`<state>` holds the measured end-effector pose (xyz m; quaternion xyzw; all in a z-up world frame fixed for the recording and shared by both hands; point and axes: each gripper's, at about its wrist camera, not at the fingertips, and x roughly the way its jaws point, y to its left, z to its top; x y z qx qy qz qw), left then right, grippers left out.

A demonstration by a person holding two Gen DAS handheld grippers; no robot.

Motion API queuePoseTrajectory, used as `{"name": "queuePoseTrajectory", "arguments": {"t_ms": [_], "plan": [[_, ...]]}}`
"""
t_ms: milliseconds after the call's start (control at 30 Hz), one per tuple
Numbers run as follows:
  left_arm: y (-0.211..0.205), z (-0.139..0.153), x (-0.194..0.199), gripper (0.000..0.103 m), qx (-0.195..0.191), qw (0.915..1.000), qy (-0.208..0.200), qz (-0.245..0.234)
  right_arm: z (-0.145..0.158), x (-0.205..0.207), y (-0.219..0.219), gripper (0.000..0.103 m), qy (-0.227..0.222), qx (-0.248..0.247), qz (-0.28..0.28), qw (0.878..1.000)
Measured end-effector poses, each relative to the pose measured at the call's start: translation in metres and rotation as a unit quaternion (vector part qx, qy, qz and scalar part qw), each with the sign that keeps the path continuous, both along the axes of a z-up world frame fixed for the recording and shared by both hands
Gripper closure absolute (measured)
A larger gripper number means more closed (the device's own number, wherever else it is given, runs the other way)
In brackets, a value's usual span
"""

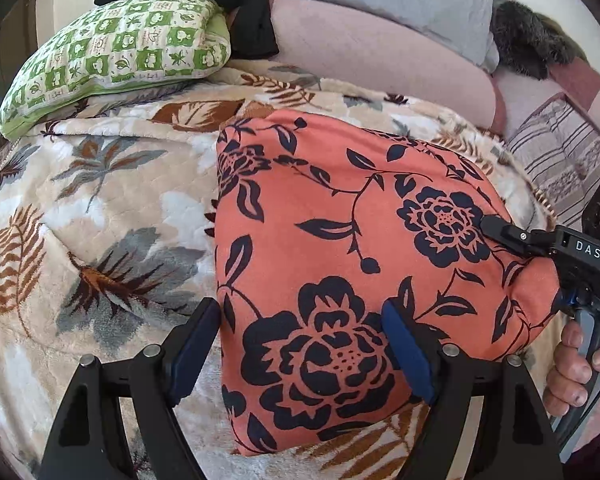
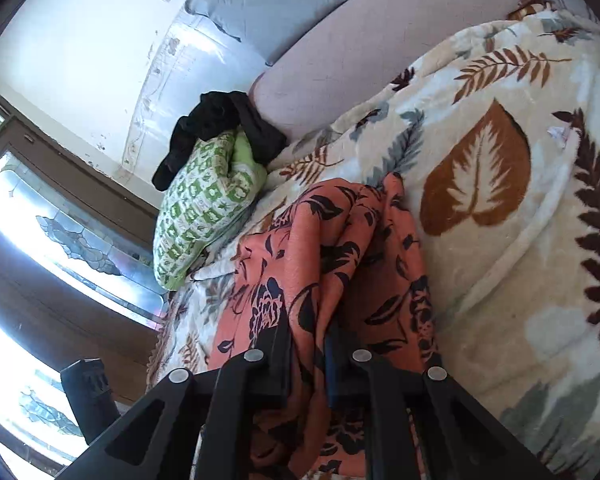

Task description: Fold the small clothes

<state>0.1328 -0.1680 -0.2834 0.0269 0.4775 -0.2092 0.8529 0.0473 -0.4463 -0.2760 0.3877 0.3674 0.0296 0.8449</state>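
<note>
Coral floral garment on blanket: right fingers clenched on its bunched edge; left fingers released, straddling its near corner, long axis running away from them.

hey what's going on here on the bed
A person is folding an orange floral garment on a leaf-print blanket, holding a gripper in each hand. The right gripper is shut on a bunched edge of the cloth. The left gripper hangs open above the near corner, gripping nothing.

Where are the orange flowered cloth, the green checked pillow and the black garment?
orange flowered cloth (image 1: 340, 240), left wrist view, its flat middle.
green checked pillow (image 1: 116, 56), left wrist view, its top face.
black garment (image 2: 216, 120), right wrist view, its bunched middle.
</note>
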Motion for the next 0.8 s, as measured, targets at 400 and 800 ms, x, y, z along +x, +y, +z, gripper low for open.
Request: {"name": "queuePoseTrajectory", "arguments": {"t_ms": [400, 800], "plan": [[0.000, 0.009, -0.003, 0.017, 0.009, 0.9996, -0.026, 0.002, 0.026, -0.004, 0.004, 0.082, -0.037, -0.029, 0.025, 0.999], [0.002, -0.011, 0.018, 0.014, 0.022, 0.9995, 0.023, 0.000, -0.023, 0.020, 0.005, 0.087, 0.051, 0.037, 0.052, 0.997]]}}
